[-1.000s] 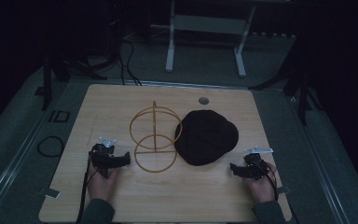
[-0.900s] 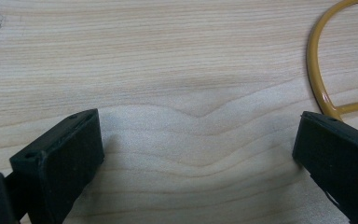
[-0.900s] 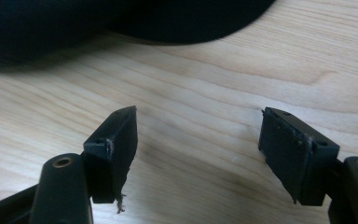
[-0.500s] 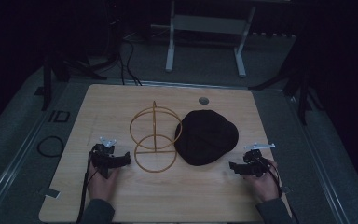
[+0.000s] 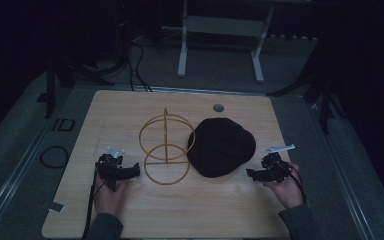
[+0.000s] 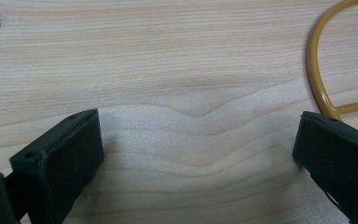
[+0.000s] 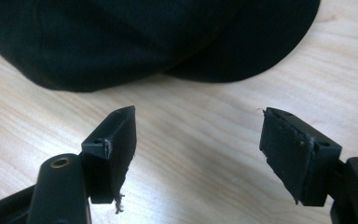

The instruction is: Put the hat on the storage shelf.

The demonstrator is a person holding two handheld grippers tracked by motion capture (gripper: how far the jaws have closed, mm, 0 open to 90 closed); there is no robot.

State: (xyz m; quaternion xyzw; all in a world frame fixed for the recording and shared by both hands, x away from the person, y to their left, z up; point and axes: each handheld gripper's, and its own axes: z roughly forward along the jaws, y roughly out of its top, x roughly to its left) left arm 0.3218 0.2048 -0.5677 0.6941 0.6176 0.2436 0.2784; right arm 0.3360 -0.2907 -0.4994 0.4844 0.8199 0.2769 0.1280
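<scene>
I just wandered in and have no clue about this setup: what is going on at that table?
A person sits at a wooden table with a handheld gripper in each hand. The left gripper sits open beside a yellow wire stand. The right gripper is open too, pointing at a black cap lying flat next to the stand. Neither gripper touches or holds anything yet; the cap looks like the likely next target.

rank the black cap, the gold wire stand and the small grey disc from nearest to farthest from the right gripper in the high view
From the right gripper:
1. Black cap, just to its left on the table, apart from the open jaws.
2. Gold wire stand, past the cap, toward the table's middle.
3. Small grey disc, near the table's far edge, behind the cap.
</scene>
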